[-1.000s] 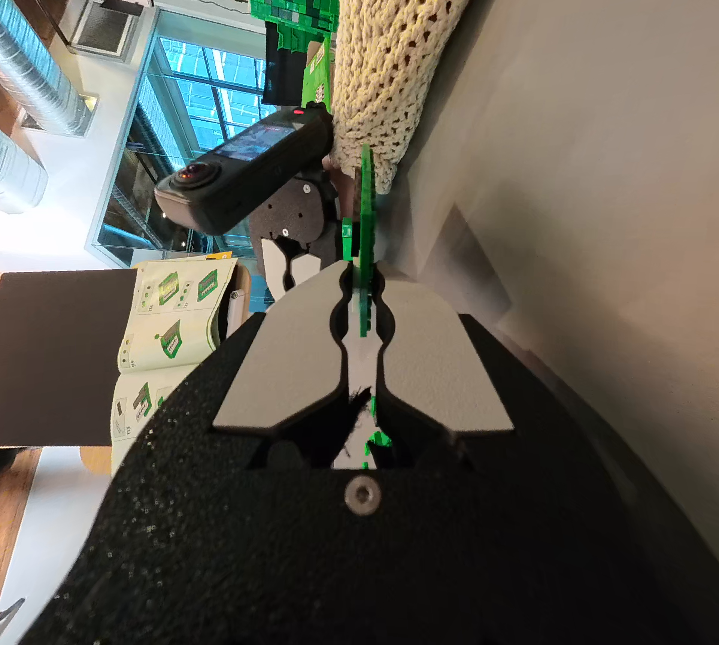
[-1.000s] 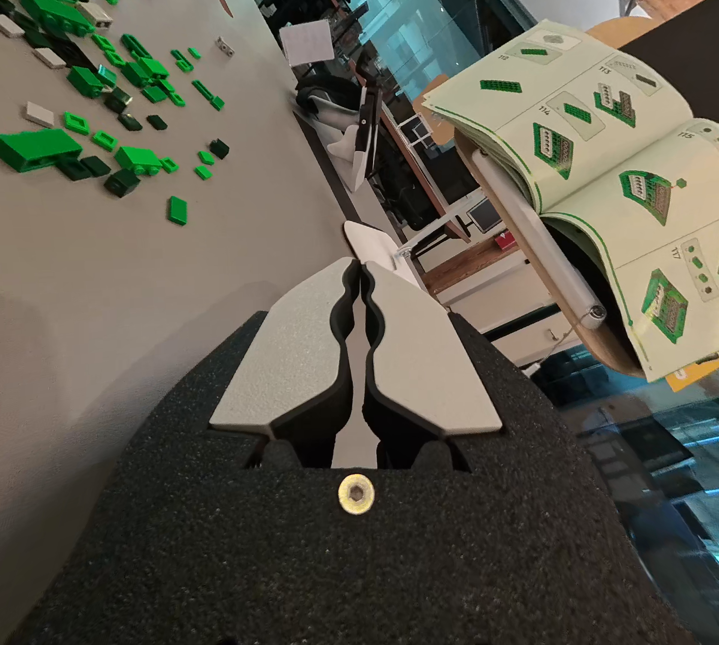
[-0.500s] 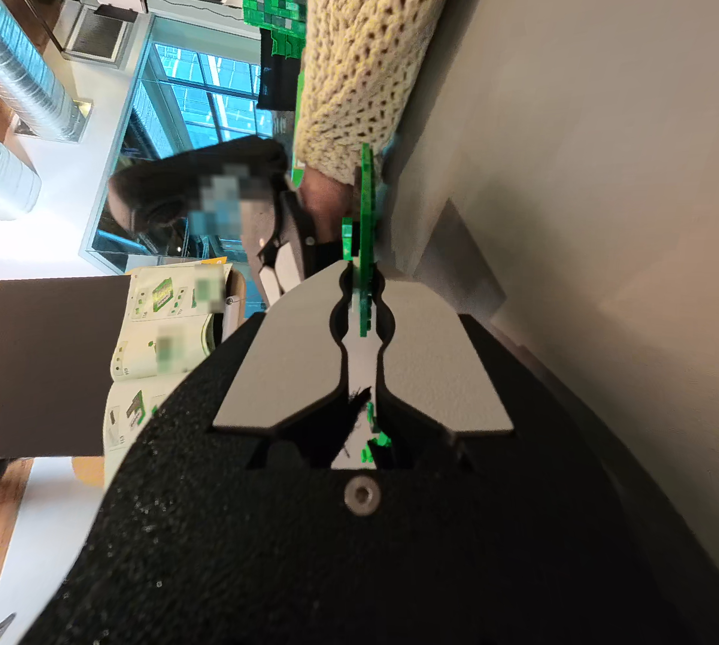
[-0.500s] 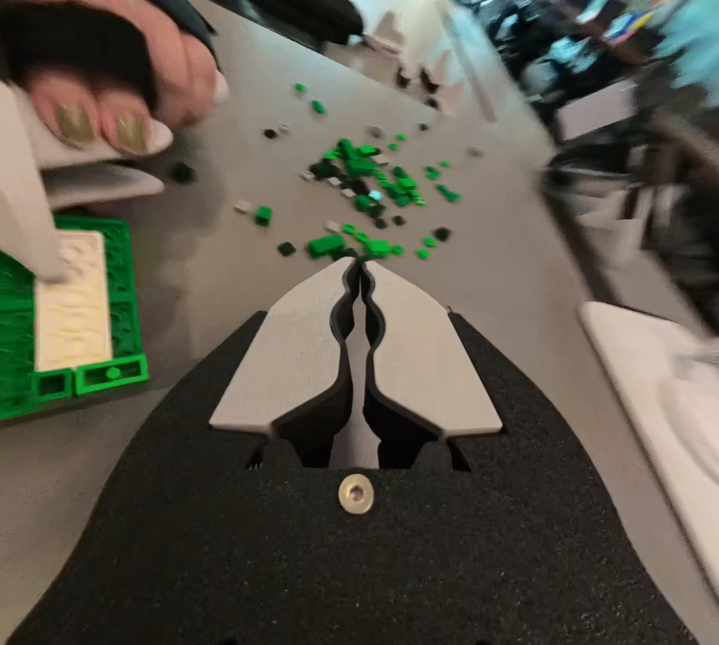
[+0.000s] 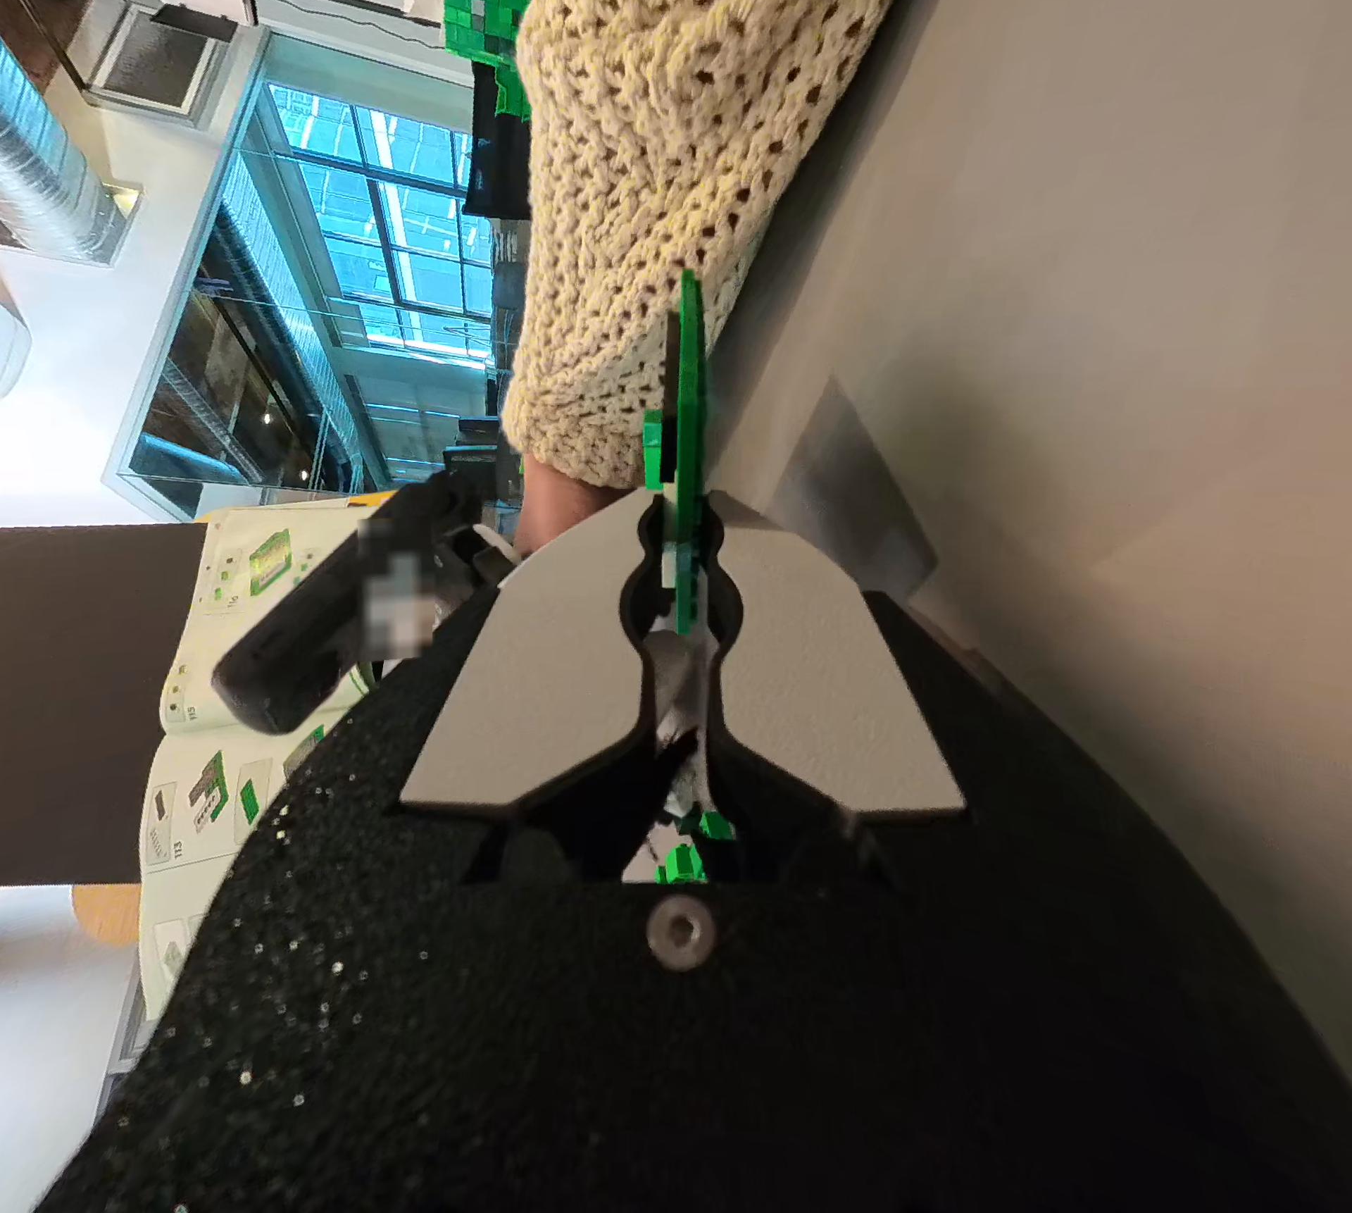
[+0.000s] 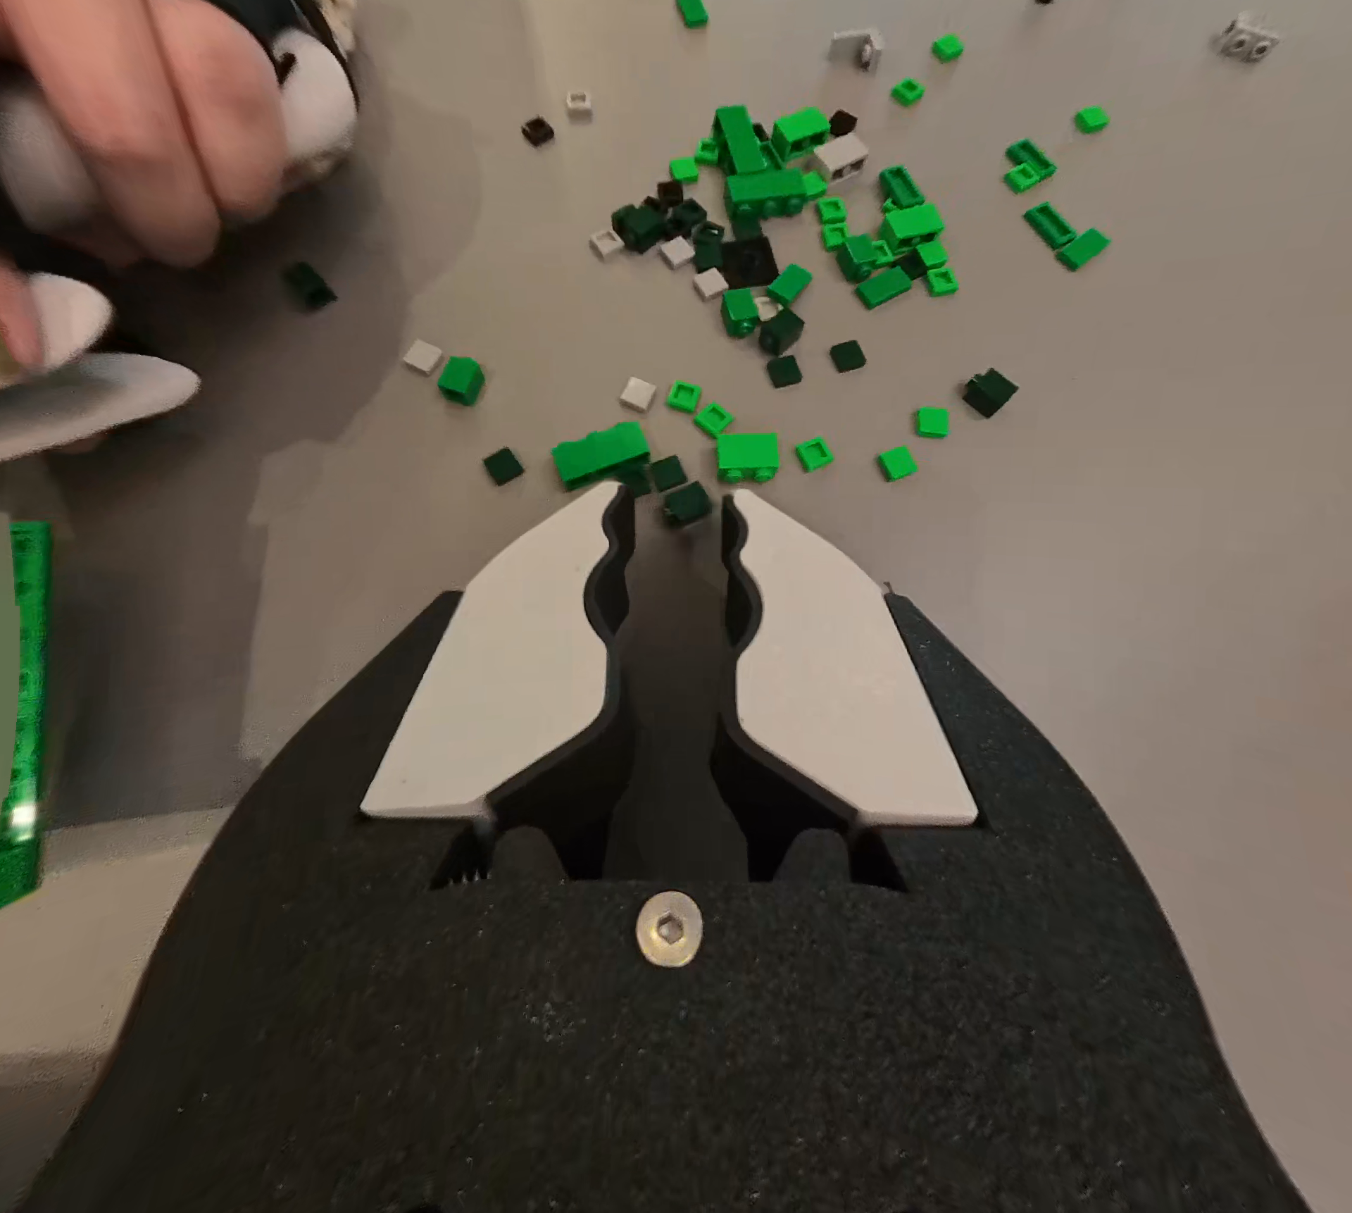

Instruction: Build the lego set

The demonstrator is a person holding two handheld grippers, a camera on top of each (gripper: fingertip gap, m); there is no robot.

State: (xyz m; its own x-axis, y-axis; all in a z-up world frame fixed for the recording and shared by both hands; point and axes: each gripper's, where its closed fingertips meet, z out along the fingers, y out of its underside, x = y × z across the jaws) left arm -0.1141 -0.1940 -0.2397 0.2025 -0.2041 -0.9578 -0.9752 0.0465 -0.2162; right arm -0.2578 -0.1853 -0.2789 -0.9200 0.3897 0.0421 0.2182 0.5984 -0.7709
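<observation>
Here the flat green lego plate (image 5: 690,446) stands on its thin edge, pinched tight between the two grey fingers of the left gripper (image 5: 680,519). A small green brick and a white piece are stuck on its left face. The plate sits just above the plain grey table (image 5: 1097,300), which fills the right side of the left wrist view. In the right wrist view the same plate shows as a blurry green strip at the left edge of the table, below the person's hand (image 6: 146,102) that holds the left gripper.

The right gripper (image 6: 677,504) hangs over the table with its fingers spread apart and nothing between them. Just past its tips lies a dark green square brick (image 6: 688,504). Beyond that is a loose pile of green, dark green, grey and black lego pieces (image 6: 790,226), spread out toward the far edge of the table.

A cream knitted sleeve (image 5: 695,117) reaches along the table behind the plate. A pale open instruction booklet (image 5: 212,775) stands off to the left, with a black camera (image 5: 293,651) in front of it.
</observation>
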